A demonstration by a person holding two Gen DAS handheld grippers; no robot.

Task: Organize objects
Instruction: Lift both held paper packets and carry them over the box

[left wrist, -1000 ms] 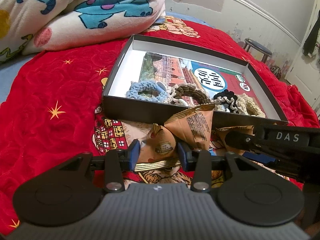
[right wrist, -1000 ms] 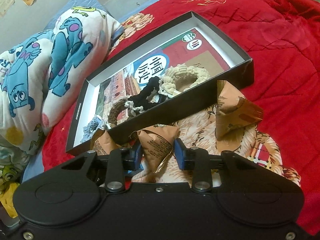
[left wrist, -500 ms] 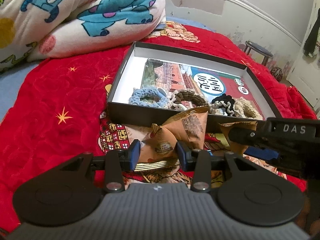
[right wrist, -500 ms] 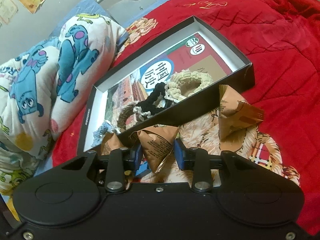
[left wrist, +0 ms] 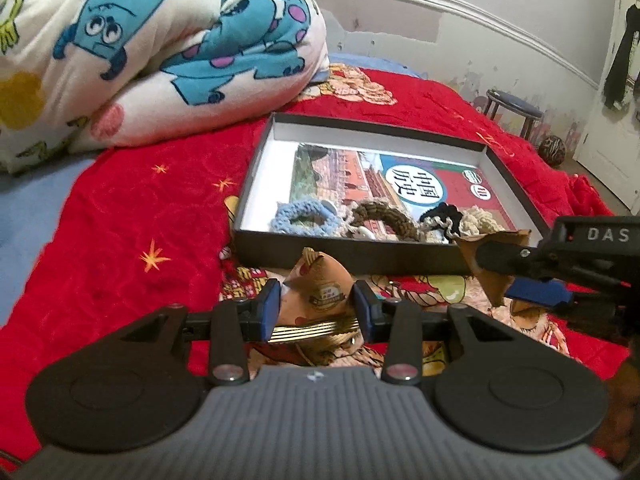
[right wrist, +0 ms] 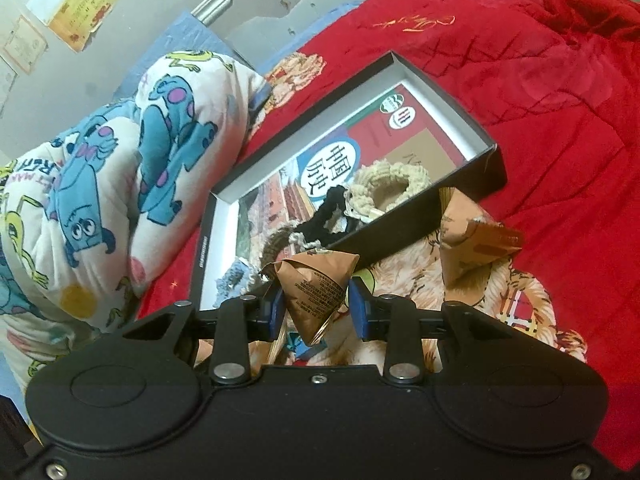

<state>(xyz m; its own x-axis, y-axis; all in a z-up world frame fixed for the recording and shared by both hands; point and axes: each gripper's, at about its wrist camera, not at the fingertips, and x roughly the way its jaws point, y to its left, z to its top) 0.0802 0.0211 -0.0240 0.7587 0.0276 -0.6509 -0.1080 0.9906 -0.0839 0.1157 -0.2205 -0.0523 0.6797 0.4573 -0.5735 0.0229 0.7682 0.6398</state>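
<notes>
Both tools have lifted up off the bed: the left tool (left wrist: 314,312) pinches one brown packet (left wrist: 322,292), the right tool (right wrist: 316,310) another (right wrist: 316,284), near the box (left wrist: 360,254), probably going in next.

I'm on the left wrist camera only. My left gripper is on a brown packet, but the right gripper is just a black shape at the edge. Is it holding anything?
Observer: Yes. The right gripper is shut on a second brown packet, a triangular one, held in front of the near wall of the black box.
Operator: Are any packets still lying loose on the bed?
Observer: One. A third packet lies on the red blanket, right beside the box's near corner, on the right gripper's side.
</notes>
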